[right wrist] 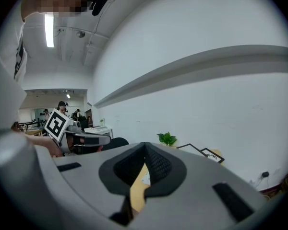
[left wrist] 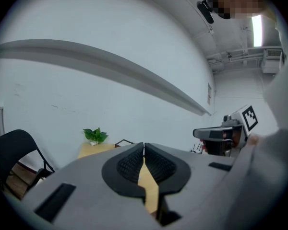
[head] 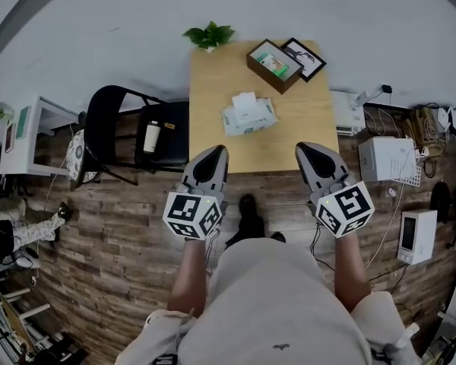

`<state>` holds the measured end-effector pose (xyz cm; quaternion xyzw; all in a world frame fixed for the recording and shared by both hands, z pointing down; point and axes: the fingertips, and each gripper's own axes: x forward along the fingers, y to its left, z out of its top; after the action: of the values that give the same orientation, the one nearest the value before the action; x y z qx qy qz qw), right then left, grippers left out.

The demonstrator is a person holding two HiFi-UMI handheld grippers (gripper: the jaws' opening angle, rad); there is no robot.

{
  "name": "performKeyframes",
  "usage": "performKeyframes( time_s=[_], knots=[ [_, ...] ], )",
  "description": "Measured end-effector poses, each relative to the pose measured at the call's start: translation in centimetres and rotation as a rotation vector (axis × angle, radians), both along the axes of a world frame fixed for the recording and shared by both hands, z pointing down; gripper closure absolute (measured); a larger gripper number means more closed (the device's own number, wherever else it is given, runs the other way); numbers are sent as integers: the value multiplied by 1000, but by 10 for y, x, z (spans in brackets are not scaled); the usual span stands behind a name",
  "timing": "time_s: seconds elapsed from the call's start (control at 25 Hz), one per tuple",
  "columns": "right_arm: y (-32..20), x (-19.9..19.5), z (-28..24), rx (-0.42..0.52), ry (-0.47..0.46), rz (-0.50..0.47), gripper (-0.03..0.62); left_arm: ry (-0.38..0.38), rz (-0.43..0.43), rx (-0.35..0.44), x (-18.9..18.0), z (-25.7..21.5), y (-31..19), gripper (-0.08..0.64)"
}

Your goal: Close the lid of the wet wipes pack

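The wet wipes pack (head: 248, 117) lies in the middle of the wooden table (head: 213, 90), its white lid flap standing up at the pack's far side. My left gripper (head: 219, 152) hovers over the table's near edge, left of the pack and short of it. My right gripper (head: 304, 147) is level with it on the right. Both are shut with nothing between the pads. In the left gripper view the jaws (left wrist: 144, 145) meet at the tip, and the right gripper view shows the same (right wrist: 145, 145). Most of the table is hidden in both gripper views.
A potted plant (head: 210, 35), a brown box (head: 274, 65) and a picture frame (head: 305, 58) stand at the table's far end. A black chair (head: 118, 131) holding a bottle (head: 150, 137) is to the left. White boxes (head: 389, 158) and cables crowd the floor to the right.
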<state>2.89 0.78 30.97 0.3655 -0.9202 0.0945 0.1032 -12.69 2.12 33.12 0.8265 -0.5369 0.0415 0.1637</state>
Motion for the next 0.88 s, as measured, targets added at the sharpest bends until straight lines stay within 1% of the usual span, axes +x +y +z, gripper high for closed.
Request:
performKeyframes(
  time_s=[0.4, 0.56, 0.8, 0.88],
  knots=[
    [-38, -28, 4, 3, 15, 41, 594, 16, 52, 5, -25, 9, -49, 552],
    [-42, -33, 13, -13, 20, 53, 594, 20, 91, -13, -25, 18, -56, 551],
    [-47, -45, 25, -47, 33, 60, 594, 28, 120, -44, -27, 35, -66, 549],
    [-51, -50, 28, -58, 39, 56, 594, 31, 130, -57, -27, 41, -71, 536]
  ],
)
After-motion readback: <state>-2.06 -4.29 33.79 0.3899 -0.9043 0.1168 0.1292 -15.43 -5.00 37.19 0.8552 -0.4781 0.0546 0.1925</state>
